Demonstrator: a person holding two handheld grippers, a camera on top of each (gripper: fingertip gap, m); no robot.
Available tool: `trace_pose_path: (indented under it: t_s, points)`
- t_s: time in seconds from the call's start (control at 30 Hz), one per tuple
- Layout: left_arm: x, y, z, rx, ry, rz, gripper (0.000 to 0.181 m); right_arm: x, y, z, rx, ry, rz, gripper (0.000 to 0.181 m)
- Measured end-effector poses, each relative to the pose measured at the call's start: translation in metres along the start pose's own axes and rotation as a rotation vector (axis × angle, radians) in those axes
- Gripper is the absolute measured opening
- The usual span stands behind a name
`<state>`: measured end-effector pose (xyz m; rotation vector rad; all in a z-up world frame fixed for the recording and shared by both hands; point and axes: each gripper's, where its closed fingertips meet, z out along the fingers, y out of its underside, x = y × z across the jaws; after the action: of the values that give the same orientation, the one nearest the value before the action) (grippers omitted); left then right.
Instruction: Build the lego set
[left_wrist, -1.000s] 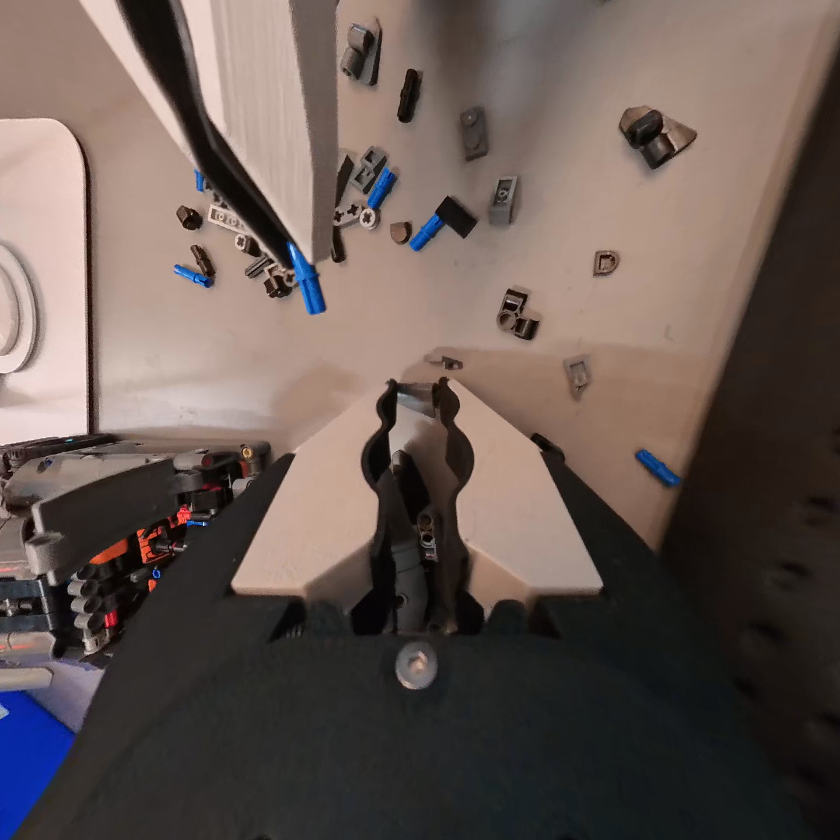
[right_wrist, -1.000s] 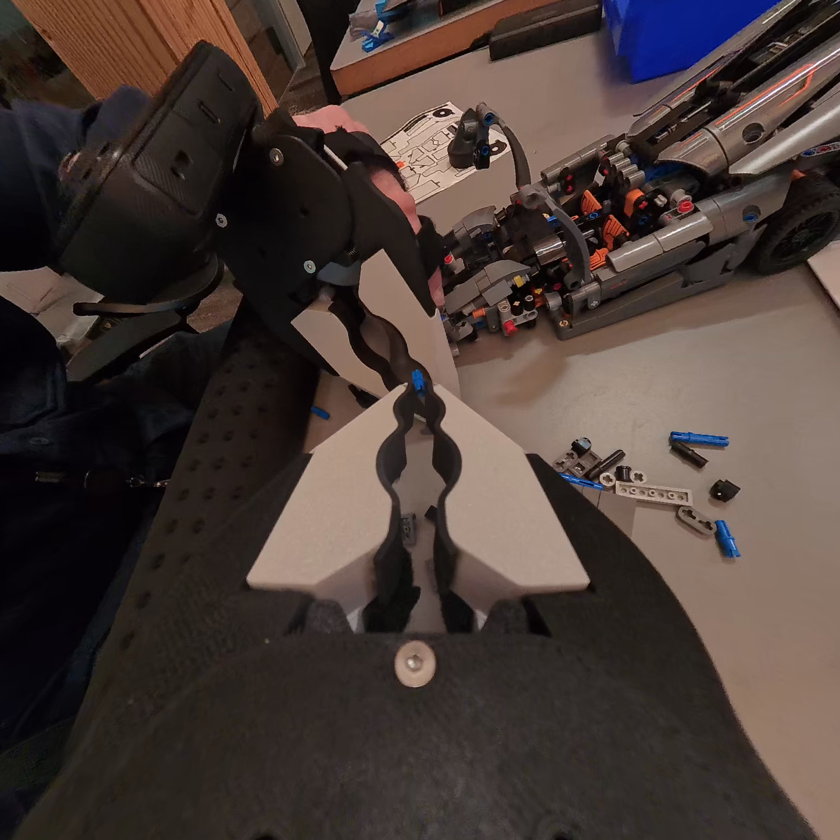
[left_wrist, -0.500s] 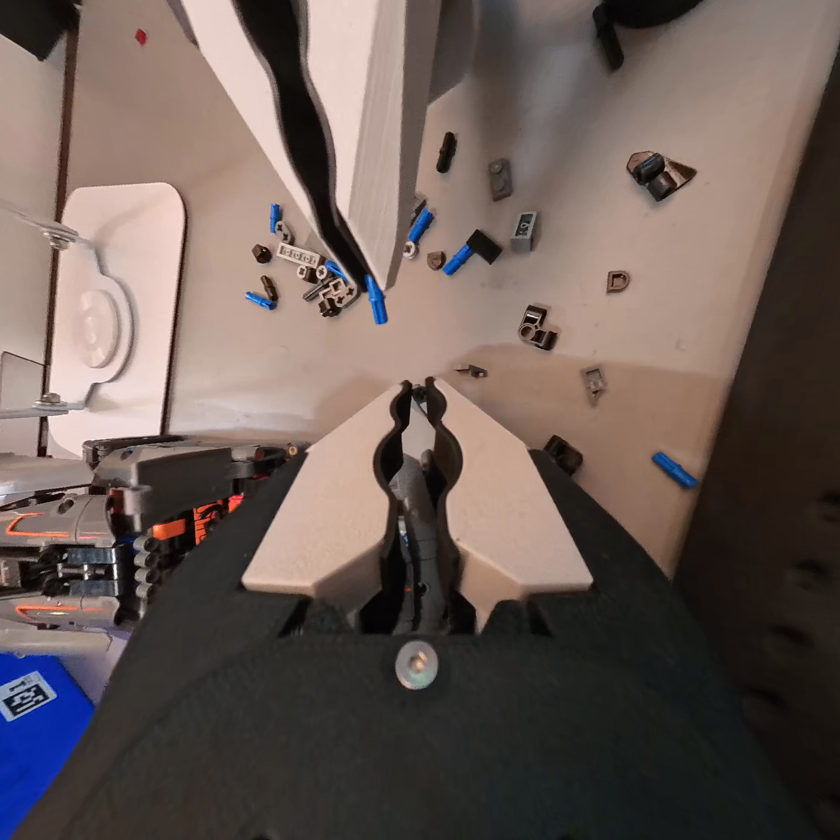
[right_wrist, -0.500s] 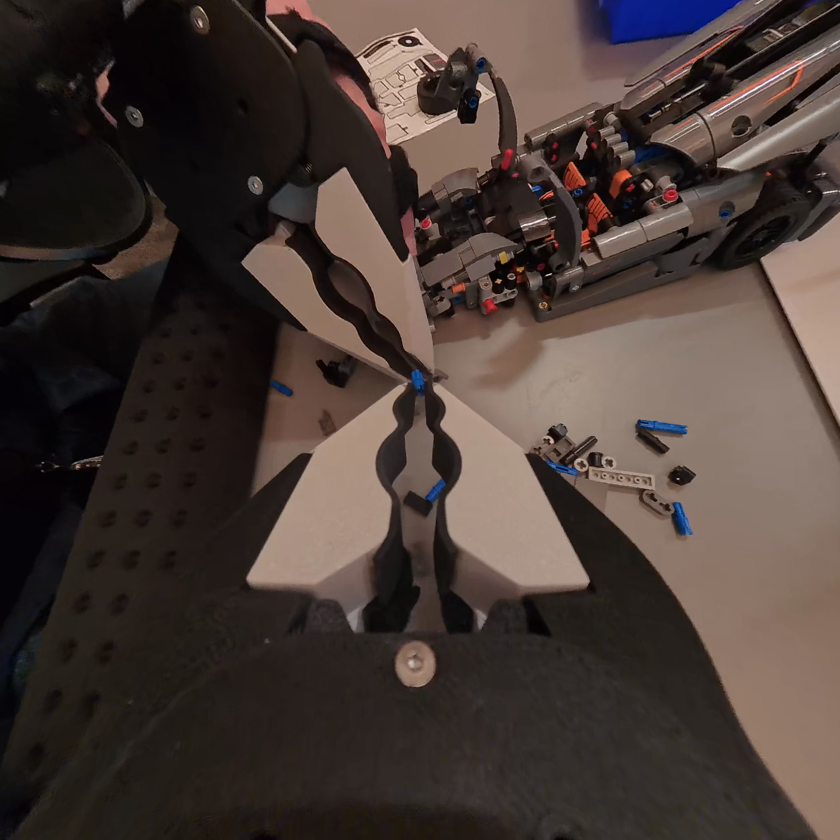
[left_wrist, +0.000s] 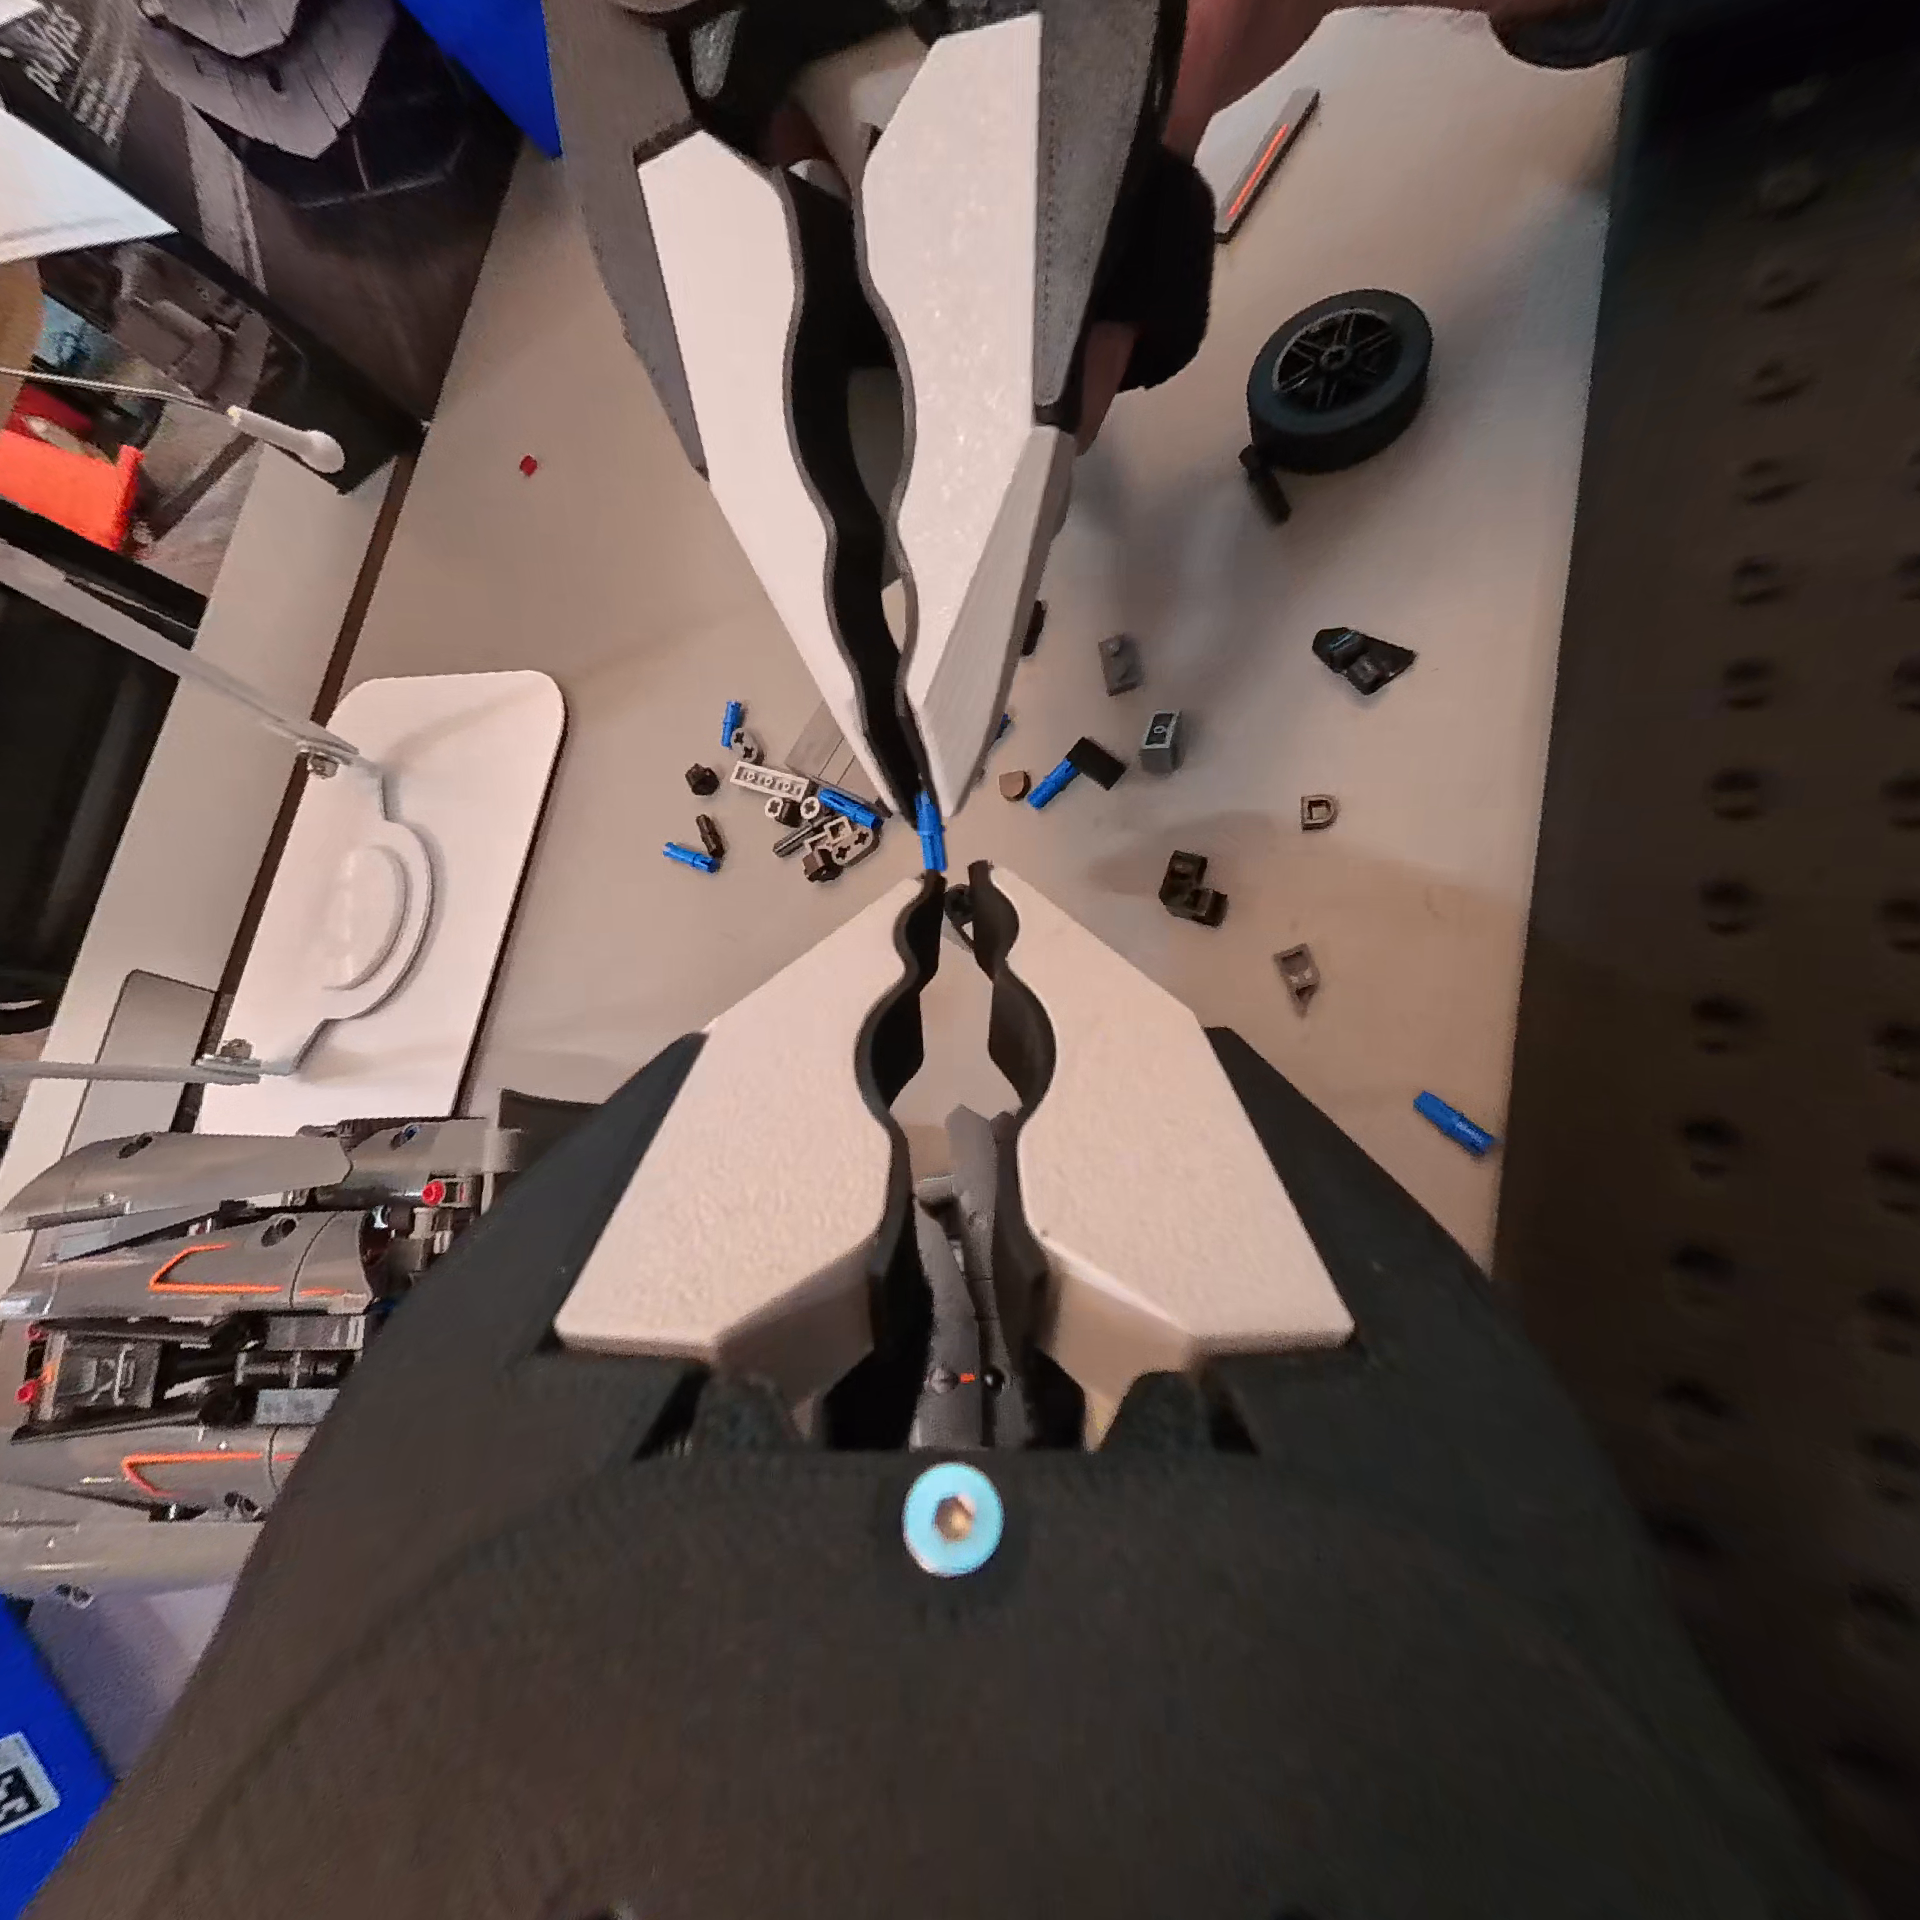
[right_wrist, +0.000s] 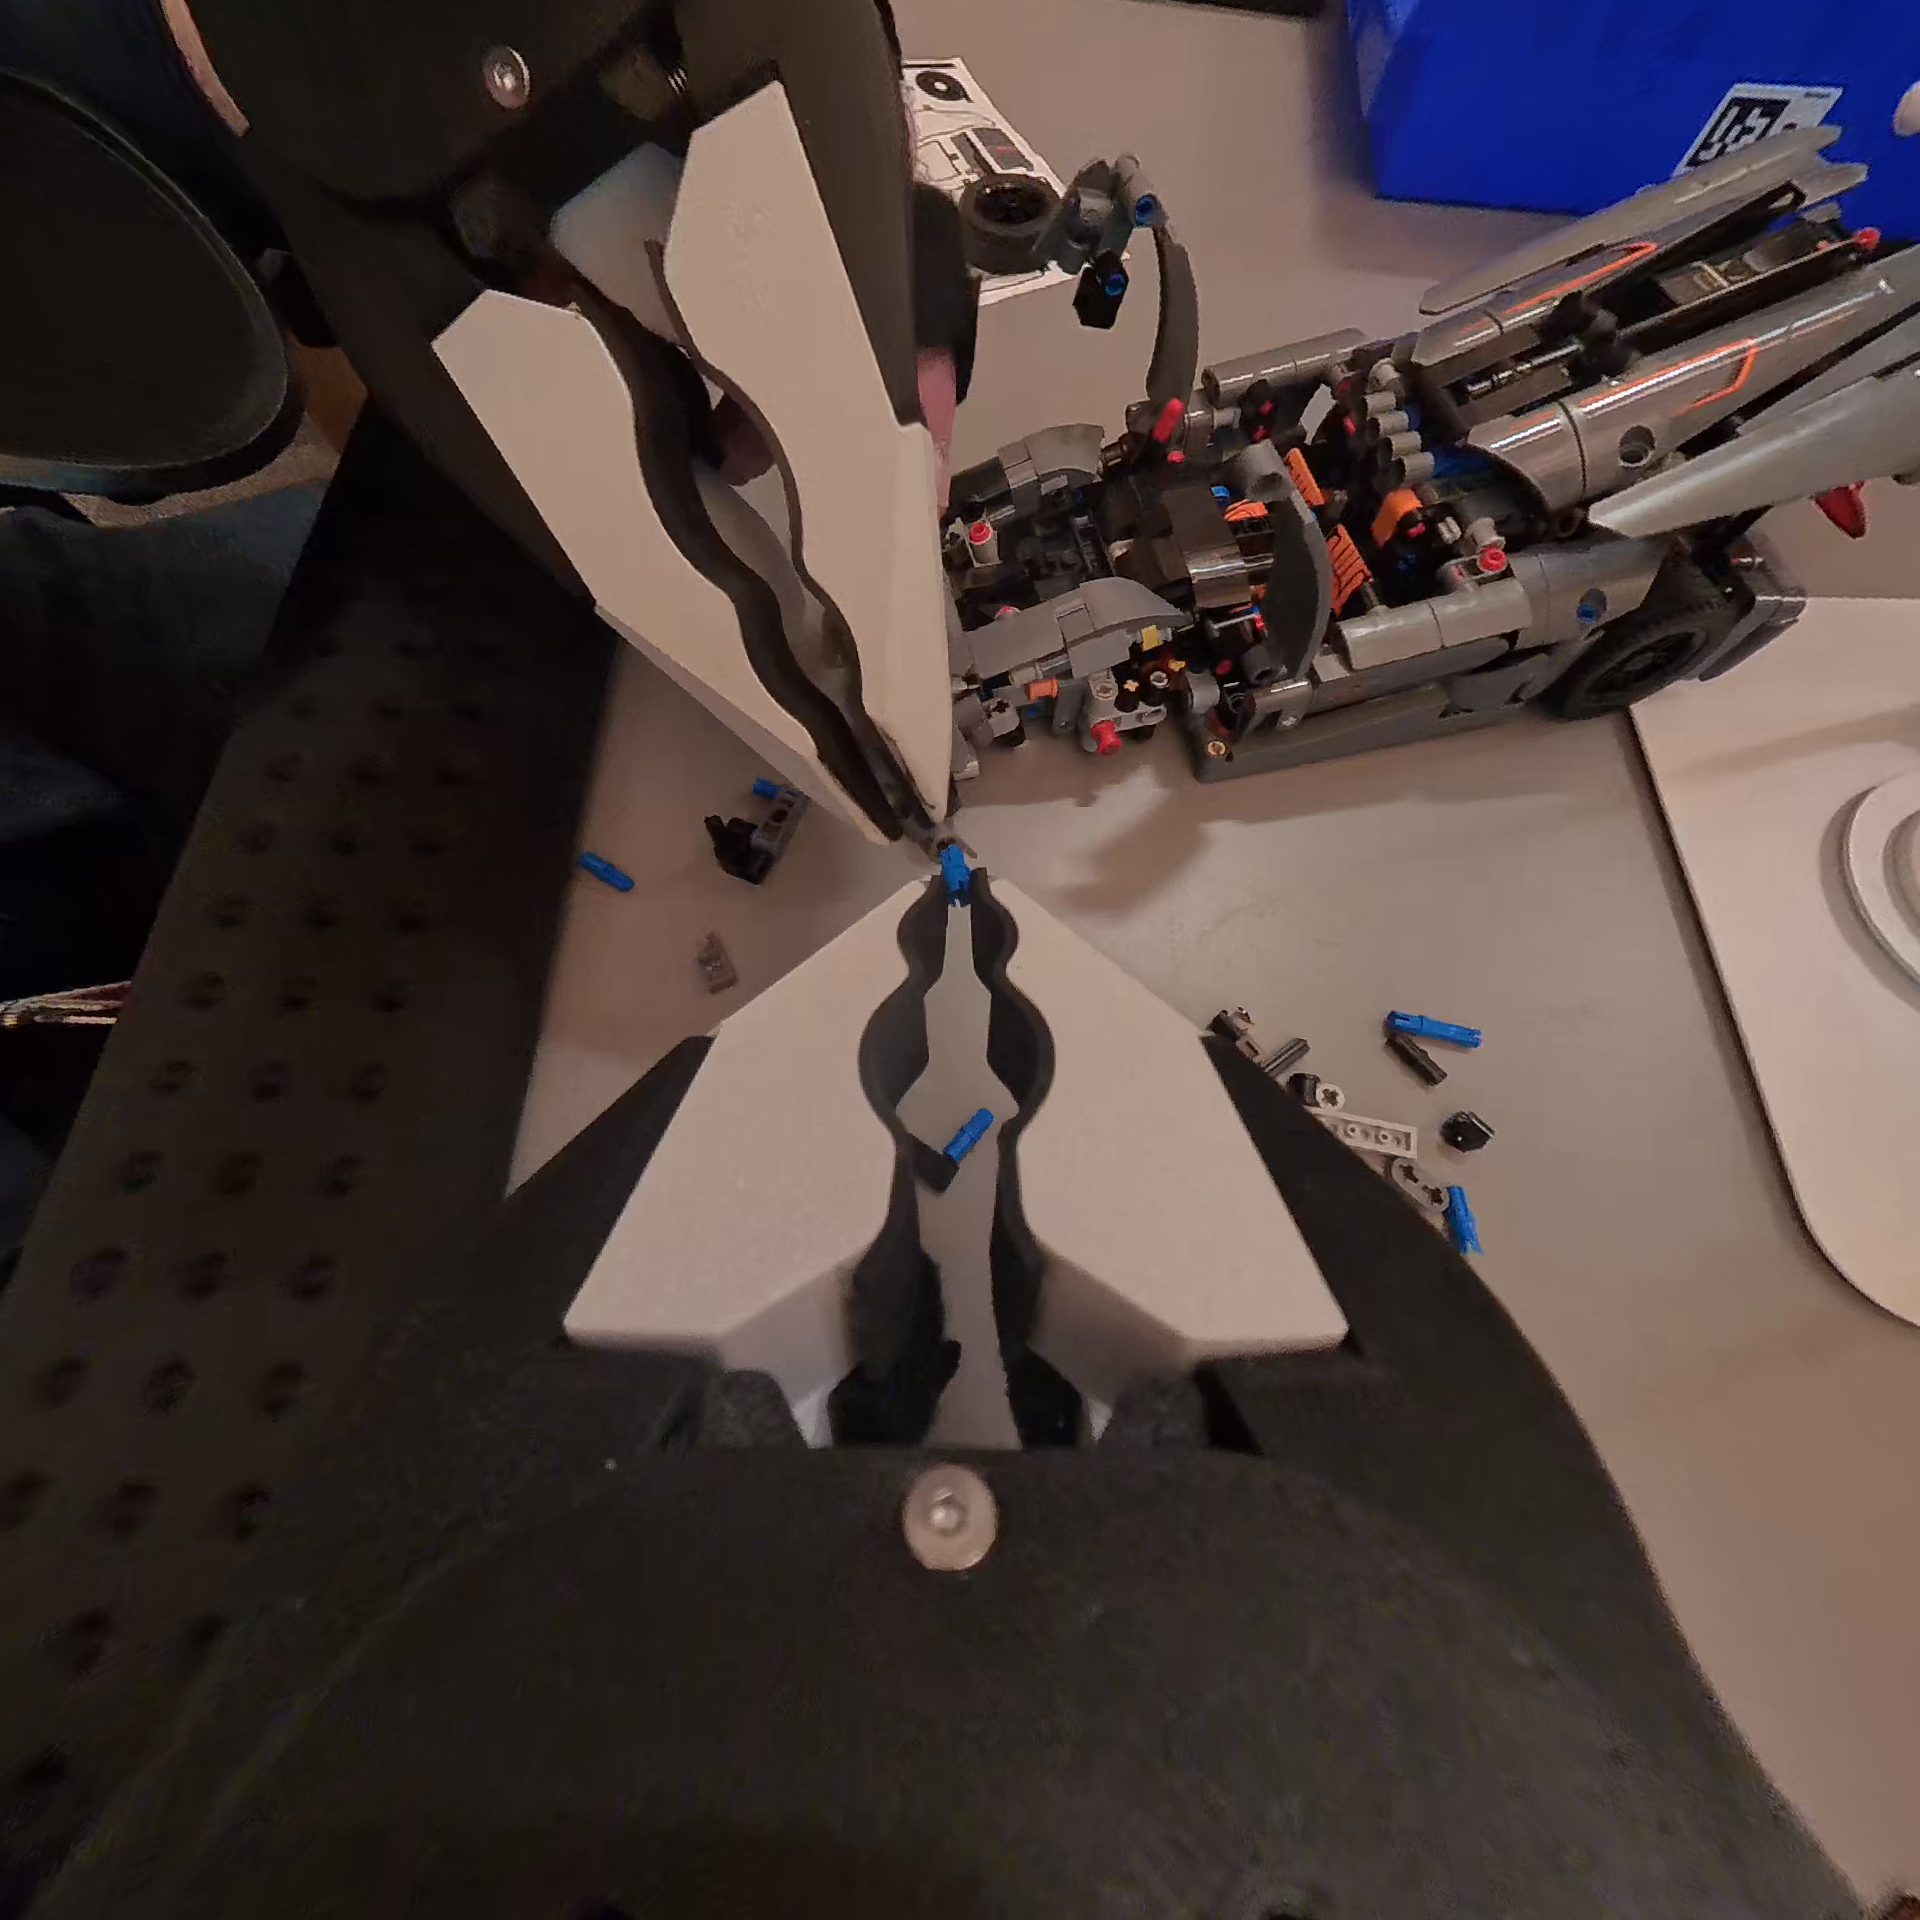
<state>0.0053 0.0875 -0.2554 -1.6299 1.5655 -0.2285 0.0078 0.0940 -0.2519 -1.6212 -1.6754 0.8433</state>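
Mostly built: grey-and-orange brick car (right_wrist: 1455, 540). Outstanding: loose black wheel (left_wrist: 1340, 379), scattered small pieces (left_wrist: 821, 821). Right gripper (right_wrist: 954, 881) jaws pinching blue plastic pin (right_wrist: 954, 868); left gripper (left_wrist: 951, 883) jaws clamping a grey part (left_wrist: 961, 1226).

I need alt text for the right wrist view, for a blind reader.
The right hand-held gripper pinches a small blue plastic pin tip to tip with the left hand-held gripper, above a grey table with a grey-and-orange brick car.
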Motion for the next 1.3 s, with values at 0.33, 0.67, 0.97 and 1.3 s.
trace_pose_path:
  t_s: [0.33,0.67,0.97,1.3]
  points:
    - [0.003,-0.007,-0.003,0.040,0.014,0.005,0.000,-0.002,0.004,0.004,-0.031,0.002,-0.025,0.002]
    - [0.022,0.015,0.005,-0.113,0.129,-0.031,0.007,0.002,0.013,0.005,-0.062,0.000,0.008,0.002]
    - [0.048,0.037,0.025,-0.296,0.209,0.075,0.026,0.004,0.015,0.005,-0.066,-0.001,0.021,0.002]
    - [0.049,0.043,0.034,-0.305,0.198,0.123,0.008,0.003,0.014,0.005,-0.064,-0.003,0.021,0.002]
